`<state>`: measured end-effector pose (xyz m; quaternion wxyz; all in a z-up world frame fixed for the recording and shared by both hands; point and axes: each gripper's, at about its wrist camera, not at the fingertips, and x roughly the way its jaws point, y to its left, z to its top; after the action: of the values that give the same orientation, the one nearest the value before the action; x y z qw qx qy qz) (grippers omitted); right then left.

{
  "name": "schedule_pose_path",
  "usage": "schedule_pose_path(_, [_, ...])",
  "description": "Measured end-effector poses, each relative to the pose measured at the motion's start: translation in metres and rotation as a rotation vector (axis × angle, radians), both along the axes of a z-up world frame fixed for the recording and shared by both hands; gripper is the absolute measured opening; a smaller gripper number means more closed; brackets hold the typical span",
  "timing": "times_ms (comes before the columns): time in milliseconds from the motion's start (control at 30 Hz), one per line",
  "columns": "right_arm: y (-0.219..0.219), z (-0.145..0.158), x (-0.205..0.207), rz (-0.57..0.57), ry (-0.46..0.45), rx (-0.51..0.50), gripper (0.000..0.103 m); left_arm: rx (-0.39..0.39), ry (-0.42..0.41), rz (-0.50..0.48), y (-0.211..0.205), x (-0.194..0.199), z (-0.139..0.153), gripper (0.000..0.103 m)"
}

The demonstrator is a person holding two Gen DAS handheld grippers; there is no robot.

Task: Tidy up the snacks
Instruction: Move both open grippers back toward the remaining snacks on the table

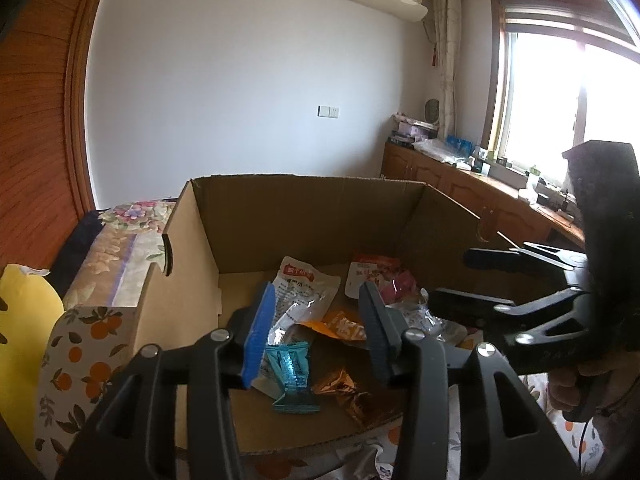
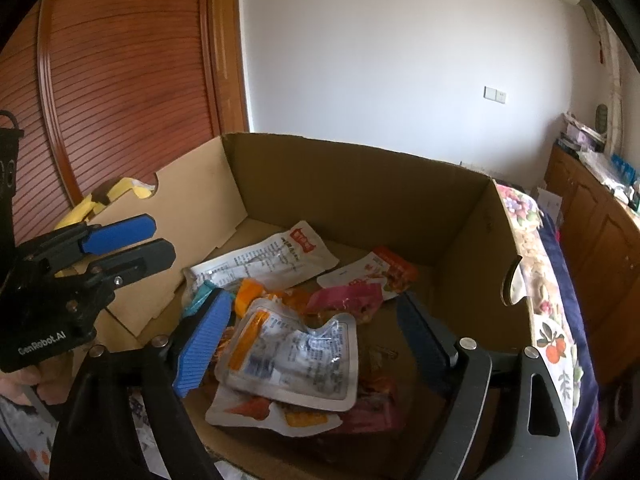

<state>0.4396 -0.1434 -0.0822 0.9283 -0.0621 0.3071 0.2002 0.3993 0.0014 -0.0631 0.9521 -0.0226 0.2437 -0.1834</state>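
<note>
An open cardboard box (image 1: 304,216) (image 2: 360,184) holds several snack packets. Among them are a white packet with a red label (image 1: 304,292) (image 2: 272,260), a teal wrapper (image 1: 292,372), an orange packet (image 1: 344,326), a copper foil wrapper (image 1: 344,392), a white and orange-red packet (image 2: 380,272) and a pink one (image 2: 348,296). My left gripper (image 1: 318,332) (image 2: 160,238) hovers open over the box's near left part, with nothing between its pads. Above a silver see-through pouch (image 2: 296,356), my right gripper (image 2: 312,340) (image 1: 452,280) stands wide open without touching it.
The box rests on a cloth printed with oranges (image 1: 76,356) (image 2: 556,344). A yellow object (image 1: 24,320) lies left of the box. A wooden slatted door (image 2: 120,80) stands behind it. Wooden cabinets (image 1: 460,184) with clutter run under the window. A hand (image 1: 568,384) holds the right gripper.
</note>
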Motion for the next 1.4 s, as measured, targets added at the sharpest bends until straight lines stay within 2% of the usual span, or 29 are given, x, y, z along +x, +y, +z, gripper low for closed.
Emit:
schedule_pose_path(167, [-0.010,0.015,-0.024,-0.013,-0.034,0.012,0.087,-0.003,-0.012,-0.004,0.001,-0.006,0.006,0.044])
schedule_pose_path(433, [-0.046,0.043,-0.068,-0.075,-0.075,0.011,0.087,0.043,-0.053,-0.025,-0.011,-0.030,0.018,0.045])
schedule_pose_path(633, [-0.081,0.048,-0.103,-0.147,-0.077,-0.005,0.087,0.076,-0.040,-0.041,-0.008,-0.057,0.018,0.045])
schedule_pose_path(833, [-0.116,0.020,-0.137,-0.233,0.005,-0.007,0.087,0.103,-0.010,-0.029,0.002,-0.086,0.003,0.047])
schedule_pose_path(1033, [-0.138,-0.012,-0.160,-0.293,0.087,0.006,0.087,0.096,0.013,-0.004,0.011,-0.106,-0.004,0.047])
schedule_pose_path(1300, [-0.146,-0.046,-0.174,-0.294,0.185,0.045,0.083,0.131,0.064,0.001,0.013,-0.124,-0.027,0.048])
schedule_pose_path(1400, [-0.144,-0.056,-0.172,-0.278,0.219,0.070,0.078,0.154,0.082,-0.003,0.006,-0.125,-0.040,0.048])
